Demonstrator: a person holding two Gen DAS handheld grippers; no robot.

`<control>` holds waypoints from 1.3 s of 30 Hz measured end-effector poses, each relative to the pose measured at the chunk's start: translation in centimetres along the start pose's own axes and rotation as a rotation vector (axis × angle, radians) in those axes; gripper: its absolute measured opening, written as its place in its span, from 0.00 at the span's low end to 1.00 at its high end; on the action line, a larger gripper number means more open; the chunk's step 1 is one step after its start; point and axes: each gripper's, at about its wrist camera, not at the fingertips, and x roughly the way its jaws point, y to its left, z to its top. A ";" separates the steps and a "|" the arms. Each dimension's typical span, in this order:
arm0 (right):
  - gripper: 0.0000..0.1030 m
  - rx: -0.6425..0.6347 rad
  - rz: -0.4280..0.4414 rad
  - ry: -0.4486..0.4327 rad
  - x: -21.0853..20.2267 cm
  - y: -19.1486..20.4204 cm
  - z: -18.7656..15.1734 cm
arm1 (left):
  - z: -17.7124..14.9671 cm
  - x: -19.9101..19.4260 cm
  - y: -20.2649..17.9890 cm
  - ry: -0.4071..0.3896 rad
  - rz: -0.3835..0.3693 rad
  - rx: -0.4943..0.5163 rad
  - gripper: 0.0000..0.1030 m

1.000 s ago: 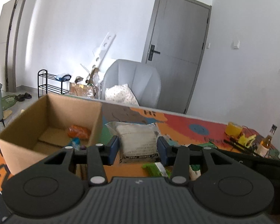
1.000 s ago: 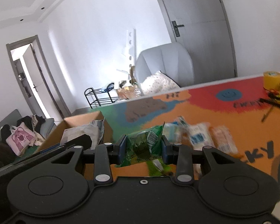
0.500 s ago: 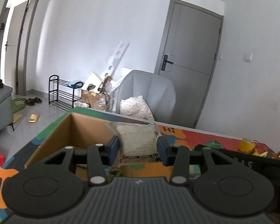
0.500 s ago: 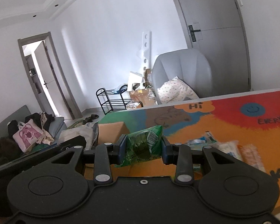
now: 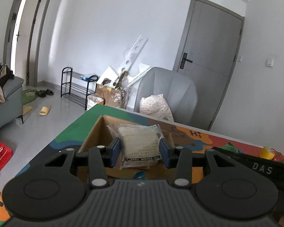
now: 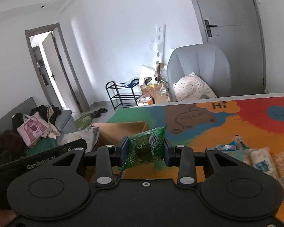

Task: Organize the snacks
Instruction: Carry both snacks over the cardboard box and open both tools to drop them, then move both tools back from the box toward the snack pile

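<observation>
My left gripper (image 5: 140, 150) is shut on a clear packet of pale white snack (image 5: 139, 144), held above the open cardboard box (image 5: 93, 134) at the table's left end. In the right wrist view my right gripper (image 6: 145, 149) is shut on a green snack packet (image 6: 144, 147), with the same box (image 6: 123, 130) just beyond and to the left of it. Several more wrapped snacks (image 6: 259, 160) lie on the colourful table mat (image 6: 227, 124) to the right. The box's inside is mostly hidden behind both held packets.
The table's left edge drops to the floor, with a sofa (image 6: 66, 121) piled with clothes beyond. A grey armchair (image 5: 168, 94) stands behind the table's far edge. A yellow tape roll (image 5: 267, 152) sits at the far right. The other gripper's body (image 5: 255, 168) crosses the lower right.
Both grippers have swung left along the table with their packets still held. The box now sits straight ahead of the left gripper, and the loose snacks have slid to the right of the right wrist view.
</observation>
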 end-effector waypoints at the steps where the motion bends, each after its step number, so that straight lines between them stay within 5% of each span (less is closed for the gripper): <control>1: 0.34 -0.002 0.003 0.003 0.2 0.2 0.0 | 0.1 0.2 0.3 0.005 0.004 -0.005 0.43; 13: 0.34 -0.020 0.034 0.042 3.1 1.9 0.1 | -0.1 2.2 2.8 0.053 0.023 -0.051 0.46; 24: 0.37 -0.006 0.107 0.041 4.6 3.2 1.0 | 1.1 0.9 4.6 0.001 0.095 -0.078 0.78; 35: 0.91 -0.002 0.047 0.011 2.8 1.9 0.6 | 0.9 1.2 5.3 0.016 0.180 -0.085 0.91; 39: 1.00 0.003 0.004 0.000 1.8 0.9 0.2 | 0.5 1.3 4.7 0.029 0.182 -0.082 0.96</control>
